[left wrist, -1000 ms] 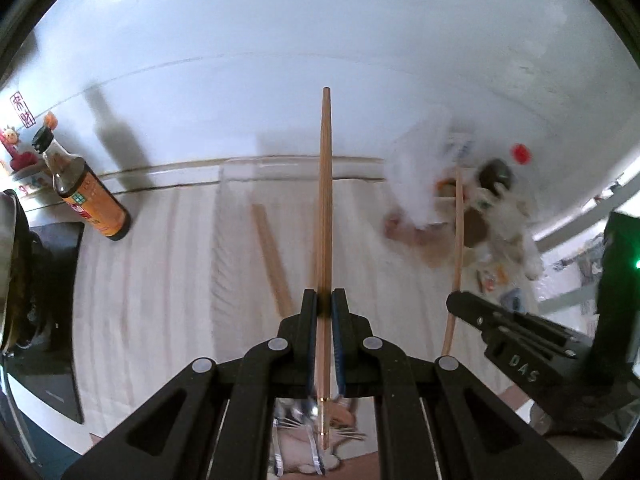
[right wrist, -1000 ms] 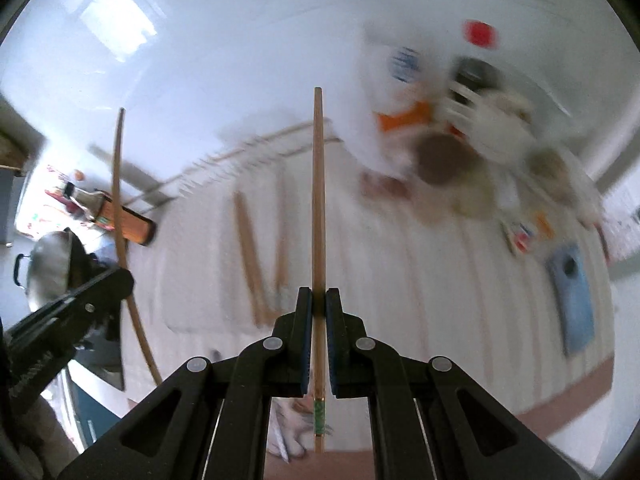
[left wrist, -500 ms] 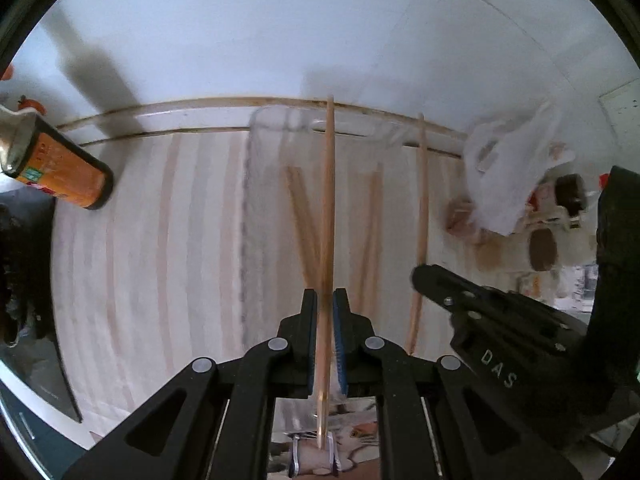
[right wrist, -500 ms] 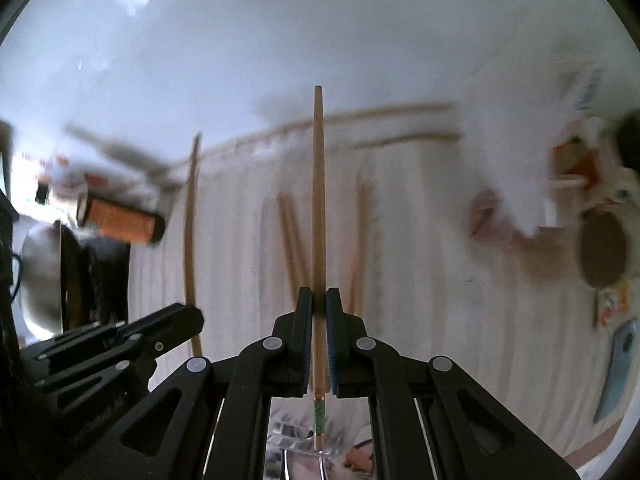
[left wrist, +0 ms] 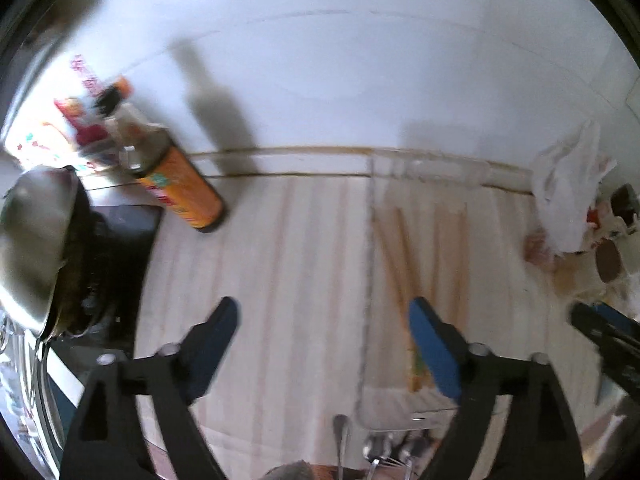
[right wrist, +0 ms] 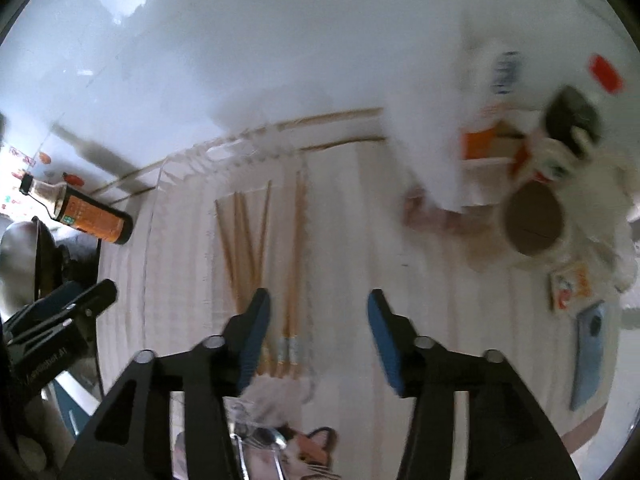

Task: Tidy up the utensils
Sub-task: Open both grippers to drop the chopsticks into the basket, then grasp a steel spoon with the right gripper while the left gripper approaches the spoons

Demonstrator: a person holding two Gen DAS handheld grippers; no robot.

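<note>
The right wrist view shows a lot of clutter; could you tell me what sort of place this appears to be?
Most likely a home kitchen counter: a sauce bottle stands by a metal pot on a dark stovetop, and chopsticks lie in a clear tray against a white wall.

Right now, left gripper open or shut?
Open. The left gripper has its blue pads spread wide with nothing between them; chopsticks lie in the clear tray.

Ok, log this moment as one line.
left gripper: open, empty | right gripper: open, empty | chopsticks: in clear tray | spoons: untouched
</note>
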